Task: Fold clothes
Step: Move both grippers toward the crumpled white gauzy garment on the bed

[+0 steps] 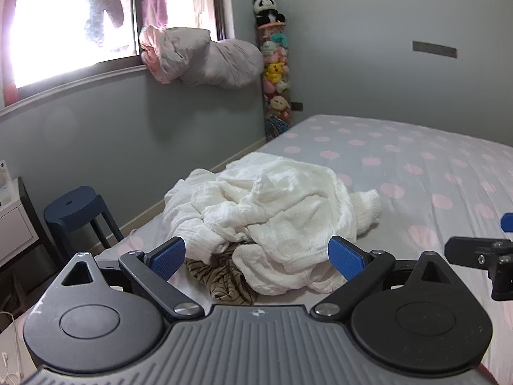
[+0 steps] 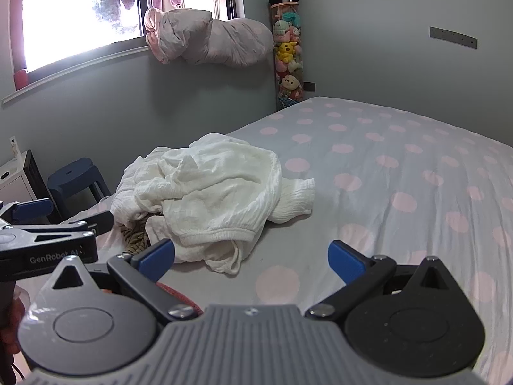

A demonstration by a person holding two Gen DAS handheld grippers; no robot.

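Left wrist view: the left hand-held gripper (image 1: 256, 256) hangs spread and empty before the crumpled white garment (image 1: 272, 211) on the bed (image 1: 416, 166), likely choosing an edge. Right wrist view: the right hand-held gripper (image 2: 251, 258) is spread too, garment (image 2: 208, 192) just ahead.

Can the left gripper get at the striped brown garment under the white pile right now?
Probably yes: the left gripper, jaws open, faces the striped garment's exposed near edge; white clothes cover the rest.

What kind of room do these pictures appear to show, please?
Most likely a bedroom, perhaps a child's: a bed with a pink-dotted sheet, a tall tube of plush toys in the corner, and rumpled white clothes waiting on the bed.
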